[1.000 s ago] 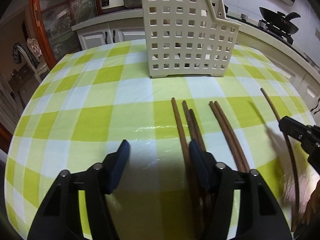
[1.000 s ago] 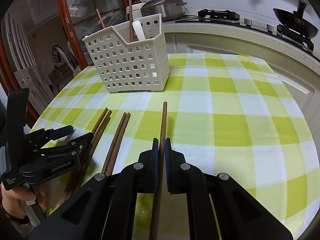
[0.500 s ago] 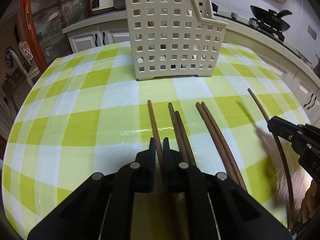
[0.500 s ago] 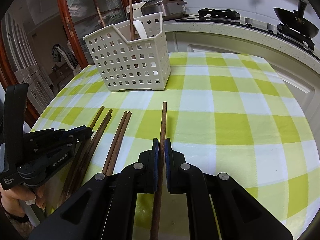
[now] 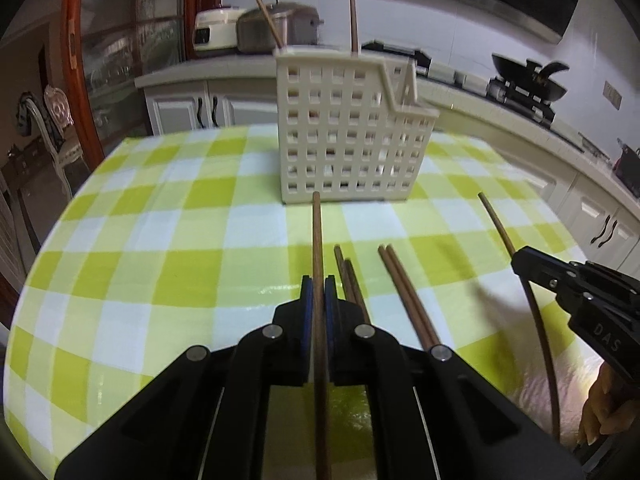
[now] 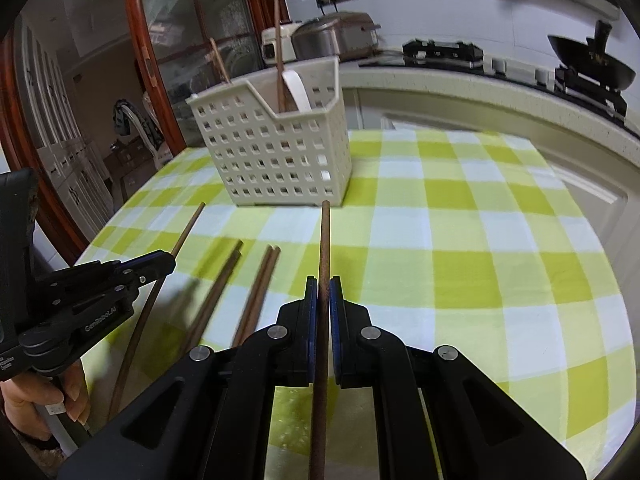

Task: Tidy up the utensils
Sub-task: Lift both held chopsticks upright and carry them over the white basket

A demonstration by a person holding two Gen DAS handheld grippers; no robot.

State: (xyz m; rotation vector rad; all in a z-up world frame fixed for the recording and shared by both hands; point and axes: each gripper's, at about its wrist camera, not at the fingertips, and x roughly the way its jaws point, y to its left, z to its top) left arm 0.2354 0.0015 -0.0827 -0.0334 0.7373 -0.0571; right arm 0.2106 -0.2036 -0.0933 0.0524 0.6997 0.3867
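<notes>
Left gripper (image 5: 319, 294) pinching chopstick (image 5: 317, 240); right gripper (image 6: 323, 294) pinching second chopstick (image 6: 324, 240). Both pointing toward perforated utensil basket (image 5: 348, 140) ahead. Pickup done, likely; next: carrying over rim, tipping upright, dropping in.

A green-checked table (image 5: 160, 240) carries a white slotted basket (image 5: 348, 140) and four loose chopsticks (image 5: 404, 296).

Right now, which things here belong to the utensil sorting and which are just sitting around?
Job:
- chopstick in left gripper
- chopstick in right gripper
- four loose chopsticks
- white caddy

Bystanders:
- rice cookers
- wok
- chair
</notes>
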